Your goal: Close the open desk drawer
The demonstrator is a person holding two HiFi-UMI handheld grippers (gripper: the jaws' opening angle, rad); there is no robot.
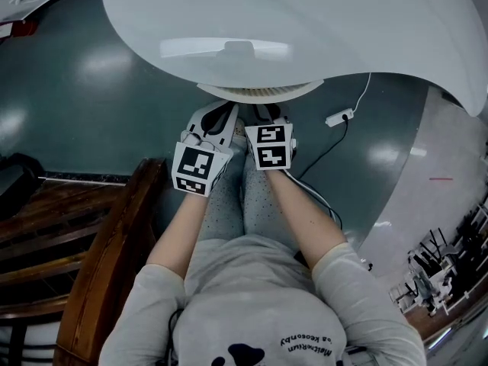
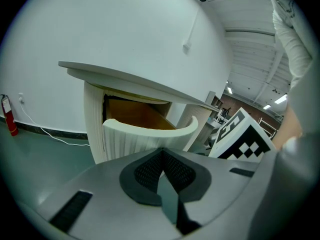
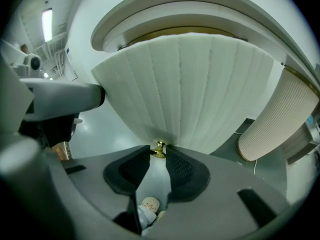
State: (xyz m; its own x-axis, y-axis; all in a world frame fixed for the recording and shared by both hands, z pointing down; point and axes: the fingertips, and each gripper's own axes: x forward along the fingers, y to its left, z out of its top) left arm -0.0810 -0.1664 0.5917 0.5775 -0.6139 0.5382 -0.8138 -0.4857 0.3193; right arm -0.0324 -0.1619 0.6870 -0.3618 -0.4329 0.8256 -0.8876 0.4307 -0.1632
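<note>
The white desk has a curved, ribbed drawer standing open under its top. In the left gripper view the drawer shows its wooden inside behind the ribbed front. The drawer front fills the right gripper view, with a small brass knob at its lower edge. My right gripper is shut on that knob, one fingertip on each side. My left gripper is shut with nothing in it, a little way short of the drawer front. Both grippers, left and right, sit side by side below the drawer.
A dark wooden chair stands close on the left. A power strip and its cord lie on the green floor to the right. A ribbed desk leg is right of the drawer. A fire extinguisher stands by the wall.
</note>
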